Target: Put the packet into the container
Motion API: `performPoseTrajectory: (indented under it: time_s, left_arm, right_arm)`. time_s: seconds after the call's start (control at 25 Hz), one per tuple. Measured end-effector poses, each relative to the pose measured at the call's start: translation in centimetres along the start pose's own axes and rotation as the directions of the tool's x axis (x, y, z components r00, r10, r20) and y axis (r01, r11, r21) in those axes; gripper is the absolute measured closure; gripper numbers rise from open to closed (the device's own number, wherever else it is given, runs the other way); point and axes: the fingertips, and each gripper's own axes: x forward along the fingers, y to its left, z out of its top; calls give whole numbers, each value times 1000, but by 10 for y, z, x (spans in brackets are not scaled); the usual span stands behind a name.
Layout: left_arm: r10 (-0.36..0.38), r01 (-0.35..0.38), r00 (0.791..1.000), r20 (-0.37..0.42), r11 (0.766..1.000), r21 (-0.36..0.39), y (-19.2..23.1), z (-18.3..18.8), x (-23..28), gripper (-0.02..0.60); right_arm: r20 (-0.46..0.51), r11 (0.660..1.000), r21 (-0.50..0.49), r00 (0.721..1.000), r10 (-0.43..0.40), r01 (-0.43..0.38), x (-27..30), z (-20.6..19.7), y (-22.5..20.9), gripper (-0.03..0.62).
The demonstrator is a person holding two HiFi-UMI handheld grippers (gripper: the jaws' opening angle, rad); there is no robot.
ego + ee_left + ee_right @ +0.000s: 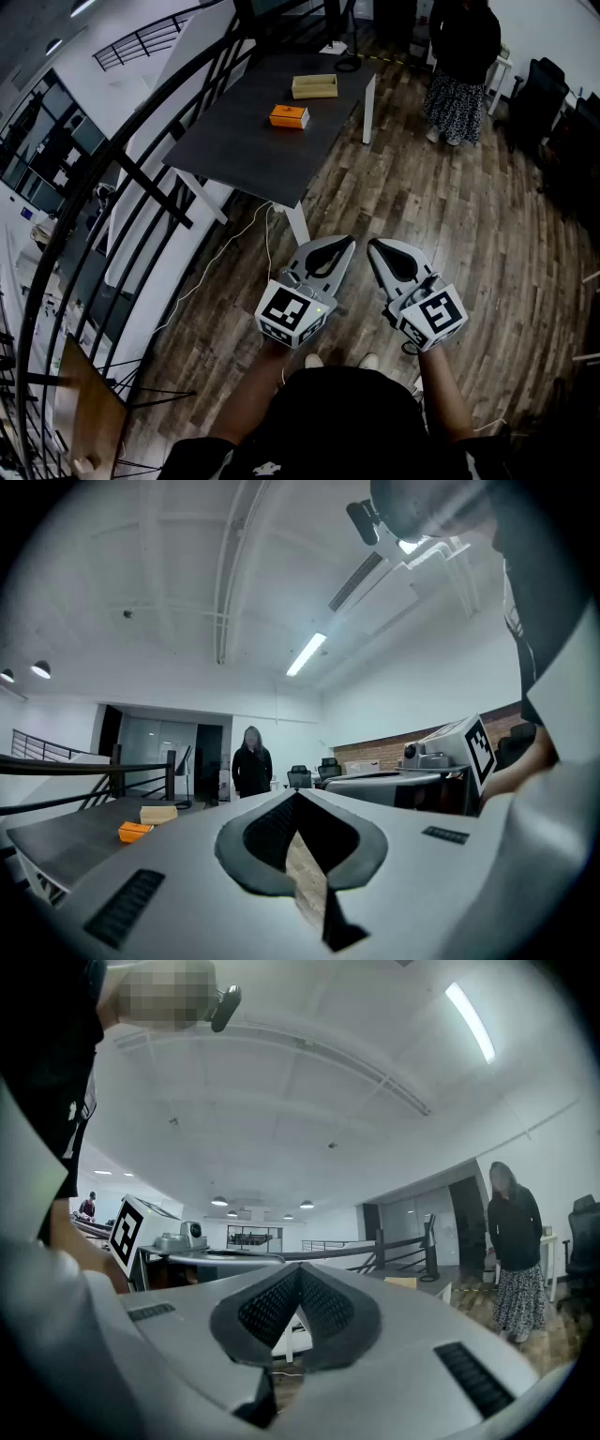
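An orange packet (pixel 290 116) lies on the dark grey table (pixel 244 141), and a shallow tan container (pixel 315 86) stands just beyond it. In the left gripper view the orange packet (pixel 134 832) and the tan container (pixel 158 814) show small at the far left. Both grippers are held level over the wooden floor, well short of the table. My left gripper (pixel 343 246) is shut with nothing in it, tips meeting (pixel 297 796). Beside it my right gripper (pixel 374 247) is shut and empty too, jaws closed to a point (pixel 300 1269).
A person in dark top and patterned skirt (pixel 459 66) stands on the floor right of the table. A black curved railing (pixel 112 178) runs along the left. Office chairs (pixel 544 94) stand at the far right. A white cable (pixel 246 234) trails under the table.
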Motion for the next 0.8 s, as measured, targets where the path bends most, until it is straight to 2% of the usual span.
performPoseTrajectory:
  time_s: [0.8]
  left_arm:
    - [2, -2, 1000, -10, 1000, -6, -8, -2, 2, 577]
  right_arm:
    - [12, 1000, 6, 1000, 4, -5, -7, 4, 0, 589]
